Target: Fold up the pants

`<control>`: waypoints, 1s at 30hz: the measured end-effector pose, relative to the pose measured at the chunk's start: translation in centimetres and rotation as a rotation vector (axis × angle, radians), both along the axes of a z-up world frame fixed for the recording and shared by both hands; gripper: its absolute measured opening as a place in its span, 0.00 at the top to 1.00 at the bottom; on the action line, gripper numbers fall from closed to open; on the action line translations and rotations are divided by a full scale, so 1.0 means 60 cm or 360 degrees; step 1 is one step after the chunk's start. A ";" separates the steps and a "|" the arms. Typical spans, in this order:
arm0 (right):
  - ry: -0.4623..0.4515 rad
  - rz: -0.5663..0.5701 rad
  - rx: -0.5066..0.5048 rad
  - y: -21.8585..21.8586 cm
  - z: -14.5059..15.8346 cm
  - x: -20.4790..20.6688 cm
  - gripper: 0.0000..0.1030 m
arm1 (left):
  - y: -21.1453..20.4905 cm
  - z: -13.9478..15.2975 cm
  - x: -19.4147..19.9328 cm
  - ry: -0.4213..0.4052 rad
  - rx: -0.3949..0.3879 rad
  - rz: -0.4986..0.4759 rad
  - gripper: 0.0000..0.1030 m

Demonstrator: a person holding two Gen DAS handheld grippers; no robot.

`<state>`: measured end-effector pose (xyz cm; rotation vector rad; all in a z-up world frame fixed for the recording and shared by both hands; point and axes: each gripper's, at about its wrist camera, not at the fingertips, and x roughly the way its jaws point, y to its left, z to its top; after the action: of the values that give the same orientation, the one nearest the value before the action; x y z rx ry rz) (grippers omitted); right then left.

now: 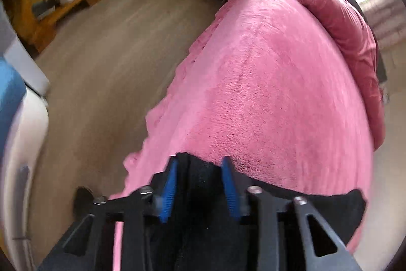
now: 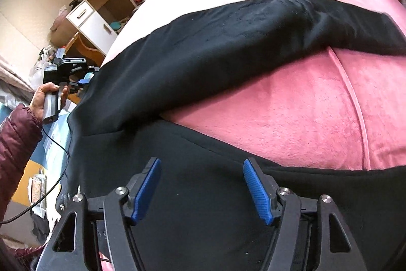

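Black pants (image 2: 203,62) lie spread across a pink blanket (image 2: 291,118) on the bed, one leg stretching toward the far side and the other running under the right gripper (image 2: 201,165), whose blue pads (image 2: 256,191) stand wide apart above the cloth. At the bed's edge, the left gripper (image 1: 200,161) has its pads (image 1: 170,191) narrowed with a fold of the pants between them, held by a hand (image 2: 47,95) in a maroon sleeve (image 2: 15,139)

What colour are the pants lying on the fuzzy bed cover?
The fabric pants are plain black, lying on the pink fuzzy bed cover. The right wrist view shows them best.
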<state>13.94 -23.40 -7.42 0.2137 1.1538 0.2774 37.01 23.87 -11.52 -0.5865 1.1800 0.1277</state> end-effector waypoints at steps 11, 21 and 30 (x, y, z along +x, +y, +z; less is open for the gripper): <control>-0.0030 -0.0096 0.0006 -0.017 0.008 0.008 0.34 | -0.067 0.195 -0.152 -0.0675 -0.0136 -0.0377 0.87; -0.0088 -0.0232 0.0135 -0.068 0.039 0.057 0.34 | -0.147 0.252 -0.434 -0.0940 -0.0458 -0.0888 0.89; -0.0108 -0.0392 0.0293 -0.107 0.067 0.181 0.35 | -0.166 0.214 -0.516 -0.0837 -0.0523 -0.0993 0.90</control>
<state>24.79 -29.82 -3.38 0.5012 1.0234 0.1711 6.04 13.89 1.35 -0.4705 0.8206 -0.7242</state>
